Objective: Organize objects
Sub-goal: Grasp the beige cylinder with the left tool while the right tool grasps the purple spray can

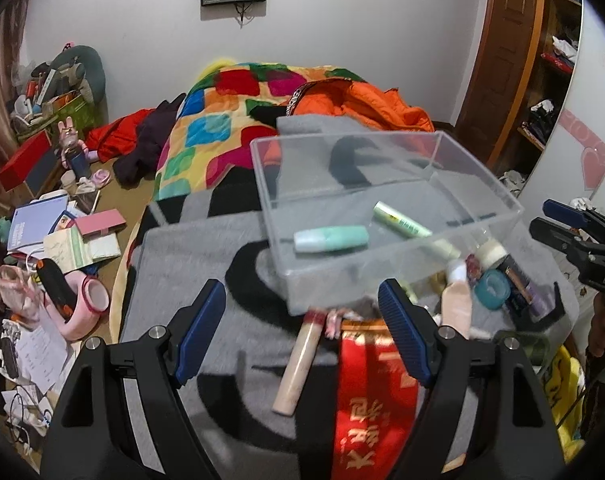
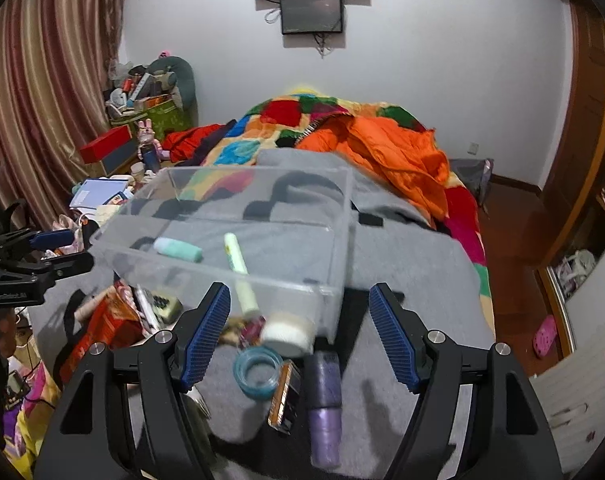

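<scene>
A clear plastic box (image 1: 342, 138) sits tilted on a grey blanket (image 1: 190, 264) on the bed. Inside it lie a mint tube (image 1: 330, 238) and a pale green pen (image 1: 402, 220). My left gripper (image 1: 302, 312) is open just in front of the box's near corner, above a beige tube (image 1: 298, 364) and a red packet (image 1: 374, 400). In the right wrist view my right gripper (image 2: 298, 312) is open before the box (image 2: 258, 168), over a teal tape roll (image 2: 258, 372), a white roll (image 2: 288, 334), a purple bottle (image 2: 324, 396) and a brown case (image 2: 286, 396). Nothing is gripped.
A patchwork quilt (image 1: 206, 132) and an orange jacket (image 2: 386, 152) lie behind the box. Books, papers and toys crowd the floor at left (image 1: 62, 236). A wardrobe (image 1: 514, 60) and a white door stand at right. Each gripper shows at the edge of the other's view.
</scene>
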A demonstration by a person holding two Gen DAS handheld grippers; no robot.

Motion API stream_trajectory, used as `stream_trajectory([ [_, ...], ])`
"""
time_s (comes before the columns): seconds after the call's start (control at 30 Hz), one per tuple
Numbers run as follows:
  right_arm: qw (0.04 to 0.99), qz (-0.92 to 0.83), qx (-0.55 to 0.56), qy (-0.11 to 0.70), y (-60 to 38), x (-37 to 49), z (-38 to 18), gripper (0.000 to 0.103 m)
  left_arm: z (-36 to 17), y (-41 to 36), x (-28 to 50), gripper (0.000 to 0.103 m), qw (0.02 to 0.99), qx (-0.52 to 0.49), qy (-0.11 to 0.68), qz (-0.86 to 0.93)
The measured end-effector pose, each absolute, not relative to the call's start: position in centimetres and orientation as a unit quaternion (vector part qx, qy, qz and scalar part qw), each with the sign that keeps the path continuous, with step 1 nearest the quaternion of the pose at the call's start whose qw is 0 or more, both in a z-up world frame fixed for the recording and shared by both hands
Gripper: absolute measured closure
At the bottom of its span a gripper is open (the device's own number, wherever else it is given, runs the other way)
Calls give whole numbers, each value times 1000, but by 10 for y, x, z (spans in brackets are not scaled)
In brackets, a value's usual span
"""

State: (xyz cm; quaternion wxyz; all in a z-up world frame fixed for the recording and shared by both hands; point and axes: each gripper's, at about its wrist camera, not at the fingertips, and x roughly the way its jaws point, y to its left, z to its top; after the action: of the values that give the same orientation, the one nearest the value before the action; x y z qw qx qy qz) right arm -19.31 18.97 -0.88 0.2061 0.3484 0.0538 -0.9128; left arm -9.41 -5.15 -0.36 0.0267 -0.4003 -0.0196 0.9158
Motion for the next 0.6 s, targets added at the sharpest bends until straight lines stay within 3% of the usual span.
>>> stream_trajectory([
  [0.33, 173, -912, 371, 33, 217, -179, -34, 34, -37, -69, -83, 26, 14, -431, -38, 901],
  [0.5, 152, -908, 389, 20, 233, -178, -47, 35, -56, -70, -82, 44, 12, -451, -26, 892],
  [0.6, 144, -904, 402, 22, 238, -177, -57, 37, -61, -67, -84, 46, 14, -452, -21, 892],
])
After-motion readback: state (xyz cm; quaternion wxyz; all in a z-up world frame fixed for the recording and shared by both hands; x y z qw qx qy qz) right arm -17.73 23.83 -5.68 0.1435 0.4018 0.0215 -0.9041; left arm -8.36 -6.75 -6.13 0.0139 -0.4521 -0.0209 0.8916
